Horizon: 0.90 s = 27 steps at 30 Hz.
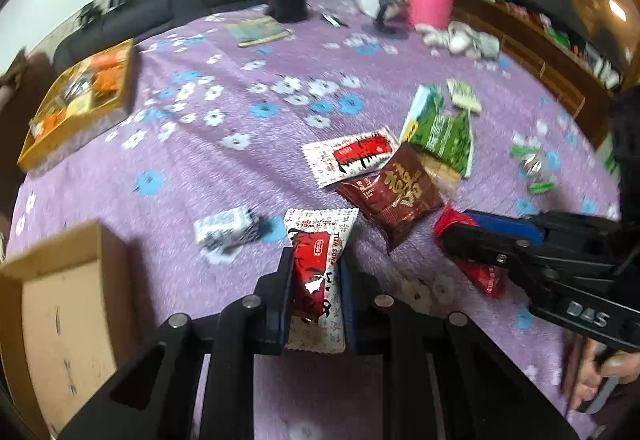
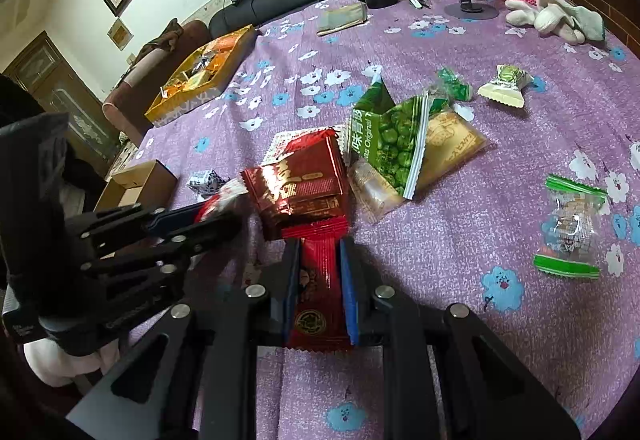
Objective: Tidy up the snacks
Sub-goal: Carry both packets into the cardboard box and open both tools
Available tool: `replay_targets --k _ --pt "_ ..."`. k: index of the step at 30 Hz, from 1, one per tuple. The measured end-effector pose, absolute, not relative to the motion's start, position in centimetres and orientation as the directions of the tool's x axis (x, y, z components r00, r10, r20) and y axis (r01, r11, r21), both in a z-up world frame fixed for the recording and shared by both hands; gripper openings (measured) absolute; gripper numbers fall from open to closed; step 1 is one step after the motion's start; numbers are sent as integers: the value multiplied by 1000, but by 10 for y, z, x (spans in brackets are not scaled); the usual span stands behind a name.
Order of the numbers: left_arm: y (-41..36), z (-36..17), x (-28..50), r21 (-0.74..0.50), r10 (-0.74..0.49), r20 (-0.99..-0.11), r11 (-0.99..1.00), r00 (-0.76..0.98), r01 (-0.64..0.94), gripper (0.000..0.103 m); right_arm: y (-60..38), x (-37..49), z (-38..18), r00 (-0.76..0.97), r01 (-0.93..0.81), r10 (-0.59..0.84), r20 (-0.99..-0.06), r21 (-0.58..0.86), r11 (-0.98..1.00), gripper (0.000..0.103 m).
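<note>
We had the left tongs (image 1: 316, 280) clamped on a white crinkled wrapper with a red and black picture (image 1: 318, 272), and the right tongs (image 2: 320, 280) clamped on a long, shiny red foil packet (image 2: 318, 296). Both snacks lay on the counter with the purple flowered cloth (image 1: 200, 168), each one between its own pads.

Just ahead of the right tongs a dark brown foil sachet (image 2: 300, 184) seemed to overlap the far end of the red packet; we judged that lifting could drag it along or pull the thin foil out of the grip. The two tongs stood near each other, so rising together could make them collide.

The open brown cardboard box (image 1: 60, 320) lay just to the left of the left tongs. A slippery wrapper held only by its edges could fall before it got there.
</note>
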<state>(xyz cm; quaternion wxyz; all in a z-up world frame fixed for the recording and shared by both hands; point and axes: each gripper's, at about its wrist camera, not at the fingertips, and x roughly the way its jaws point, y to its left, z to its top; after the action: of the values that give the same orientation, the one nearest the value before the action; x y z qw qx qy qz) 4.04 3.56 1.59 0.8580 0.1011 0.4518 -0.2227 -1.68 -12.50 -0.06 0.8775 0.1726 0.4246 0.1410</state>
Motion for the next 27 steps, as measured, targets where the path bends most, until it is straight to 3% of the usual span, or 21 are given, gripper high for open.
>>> replay_targets --k 9,18,27 --pt "110 62 -20 -183 -358 -727 923 586 338 20 -122 -25 8 614 -174 495 -615 506 845 22" --pt "230 70 -74 -278 -238 -691 959 682 54 20 -94 -37 24 616 -248 507 -603 463 851 22" --pt "277 54 -89 -292 -163 -692 954 703 -67 20 -31 -53 49 544 -368 593 -594 466 805 22"
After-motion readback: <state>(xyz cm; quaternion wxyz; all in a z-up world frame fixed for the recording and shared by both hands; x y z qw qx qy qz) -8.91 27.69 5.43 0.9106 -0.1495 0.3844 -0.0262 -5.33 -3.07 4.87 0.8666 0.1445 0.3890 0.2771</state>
